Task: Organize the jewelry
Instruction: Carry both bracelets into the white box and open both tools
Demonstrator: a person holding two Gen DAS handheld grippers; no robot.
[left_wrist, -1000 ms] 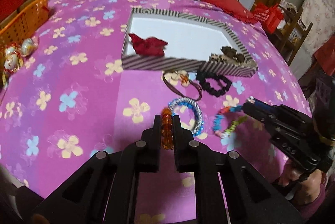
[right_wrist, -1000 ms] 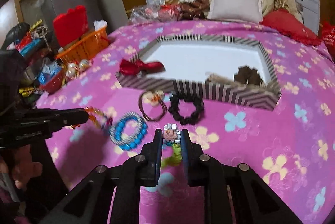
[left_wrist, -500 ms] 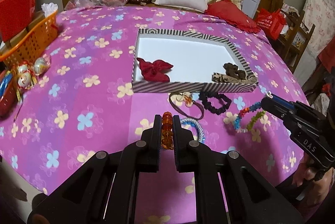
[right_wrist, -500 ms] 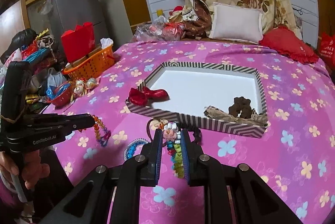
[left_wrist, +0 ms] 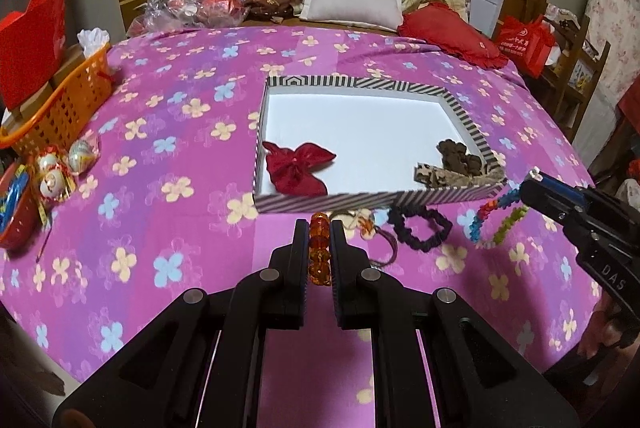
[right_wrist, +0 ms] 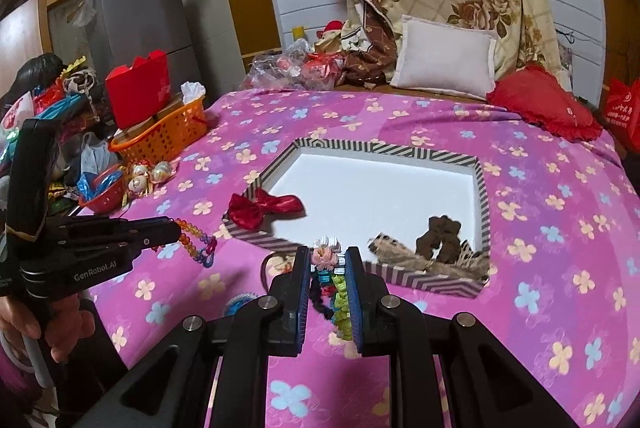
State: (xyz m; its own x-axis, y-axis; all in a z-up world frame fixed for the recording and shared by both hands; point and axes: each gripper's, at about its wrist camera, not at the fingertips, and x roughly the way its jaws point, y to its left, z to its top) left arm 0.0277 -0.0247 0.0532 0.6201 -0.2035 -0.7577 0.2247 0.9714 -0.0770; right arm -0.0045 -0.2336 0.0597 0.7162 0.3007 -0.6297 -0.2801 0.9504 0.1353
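1. Grip status: my left gripper (left_wrist: 320, 248) is clamped nearly closed on the amber bead bracelet (left_wrist: 319, 252); beads stack between the pads, rest of the loop dangles off the tip.
2. My right gripper (right_wrist: 328, 268) is pinched on the multicolour bracelet (right_wrist: 338, 292); flower charm sits above the pads, green and blue strand hangs below.
3. Both pieces hang clear of the bedspread (left_wrist: 168, 132), so nothing drags or snags the other items.
4. Both grippers tilt down and forward toward the striped box (left_wrist: 380, 196), which I judge to be the drop target.
5. Box already holds a red bow (left_wrist: 298, 168) at its near left and brown hair pieces (left_wrist: 460, 158) at its near right; middle is free.
6. Black scrunchie (left_wrist: 420, 232) and a corded charm (left_wrist: 360, 224) lie on the spread just in front of the box, not yet sorted.
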